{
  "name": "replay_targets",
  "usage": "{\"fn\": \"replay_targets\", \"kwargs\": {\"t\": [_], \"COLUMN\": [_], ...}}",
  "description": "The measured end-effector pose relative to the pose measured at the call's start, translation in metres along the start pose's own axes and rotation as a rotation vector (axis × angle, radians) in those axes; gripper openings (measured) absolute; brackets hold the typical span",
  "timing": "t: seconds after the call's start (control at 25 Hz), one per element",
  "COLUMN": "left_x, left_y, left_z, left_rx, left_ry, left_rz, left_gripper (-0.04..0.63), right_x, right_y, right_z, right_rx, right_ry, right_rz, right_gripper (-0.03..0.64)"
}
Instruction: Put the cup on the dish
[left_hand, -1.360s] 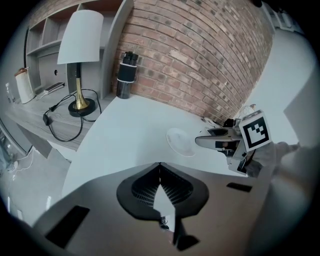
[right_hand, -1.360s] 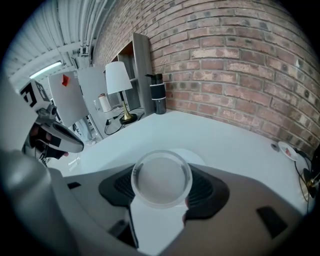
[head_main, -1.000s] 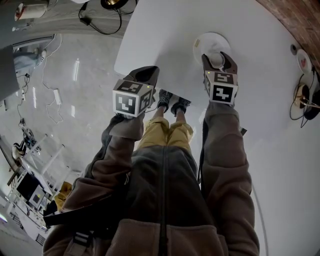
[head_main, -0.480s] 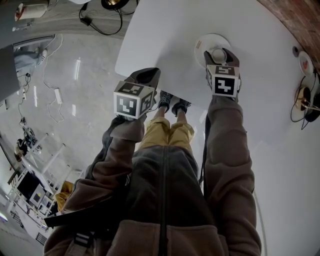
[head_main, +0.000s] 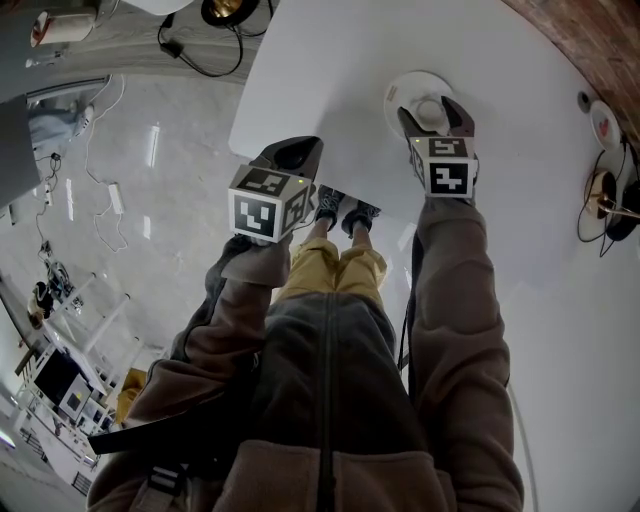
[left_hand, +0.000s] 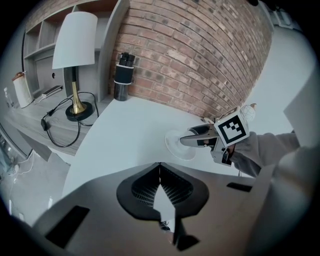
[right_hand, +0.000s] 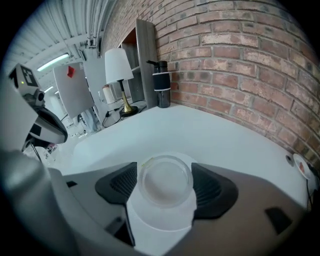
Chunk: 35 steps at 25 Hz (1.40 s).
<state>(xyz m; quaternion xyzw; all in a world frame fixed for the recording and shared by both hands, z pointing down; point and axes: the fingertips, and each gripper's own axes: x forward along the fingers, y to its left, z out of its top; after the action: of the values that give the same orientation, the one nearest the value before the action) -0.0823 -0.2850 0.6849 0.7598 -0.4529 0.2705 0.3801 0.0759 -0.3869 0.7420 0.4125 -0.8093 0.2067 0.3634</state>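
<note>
Only the head view takes in the grey floor (head_main: 140, 190), the person's legs and both sleeves. The brick wall (right_hand: 240, 55) along the far side shows plainly only in the two gripper views, and so do a white-shaded lamp (left_hand: 75, 37) with a brass stem and a black flask (left_hand: 122, 75) on the far left.

The white desk (head_main: 330, 50) is smooth with a rounded edge. A grey shelf unit stands in the far left corner, where dark cables trail off towards the floor.

The left gripper (left_hand: 160, 167) sits over the near edge of the desk. Its jaws are clenched tip to tip with nothing between them. Its view also catches the other gripper side-on, over the dish.

The right gripper (right_hand: 165, 175) reaches in from the near side, its jaws opening with one pad on either side of the cup and no grip on it.

The round white dish (right_hand: 160, 222) lies flat on the desk, right of centre. The clear cup (right_hand: 165, 182) stands on it, upright with its mouth up and its long axis vertical. The head view shows it only as a pale ring between the dark jaws.
</note>
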Motion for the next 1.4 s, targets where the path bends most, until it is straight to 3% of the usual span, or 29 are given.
{"fn": "replay_targets", "kwargs": {"t": [0.2, 0.36, 0.48, 0.8, 1.04, 1.2, 1.4], "left_x": [-0.016, -0.037, -0.058, -0.14, -0.197, -0.23, -0.26], "left_y": [-0.005, -0.026, -0.056, -0.135, -0.176, -0.196, -0.224], "left_z": [0.024, 0.074, 0.117, 0.205, 0.244, 0.266, 0.289], "left_rx": [0.026, 0.059, 0.132, 0.257, 0.317, 0.361, 0.412], "left_ry": [-0.047, -0.181, -0.286, -0.543, -0.7, -0.775, -0.85], "left_rz": [0.022, 0.017, -0.015, -0.063, -0.084, -0.092, -0.087], "left_gripper": [0.005, 0.005, 0.005, 0.005, 0.005, 0.005, 0.005], "right_x": [-0.04, -0.092, -0.136, -0.265, -0.345, -0.39, -0.436], "right_y": [-0.001, -0.011, -0.012, 0.001, -0.001, -0.003, -0.004], "right_z": [0.018, 0.046, 0.075, 0.145, 0.168, 0.189, 0.218], "right_rx": [0.007, 0.019, 0.032, 0.014, 0.098, 0.142, 0.124], "right_ry": [-0.091, -0.19, -0.276, -0.51, -0.648, -0.74, -0.823], "right_rz": [-0.007, -0.069, -0.091, -0.201, -0.301, -0.324, -0.362], "right_gripper": [0.322, 0.322, 0.319, 0.156, 0.016, 0.003, 0.003]}}
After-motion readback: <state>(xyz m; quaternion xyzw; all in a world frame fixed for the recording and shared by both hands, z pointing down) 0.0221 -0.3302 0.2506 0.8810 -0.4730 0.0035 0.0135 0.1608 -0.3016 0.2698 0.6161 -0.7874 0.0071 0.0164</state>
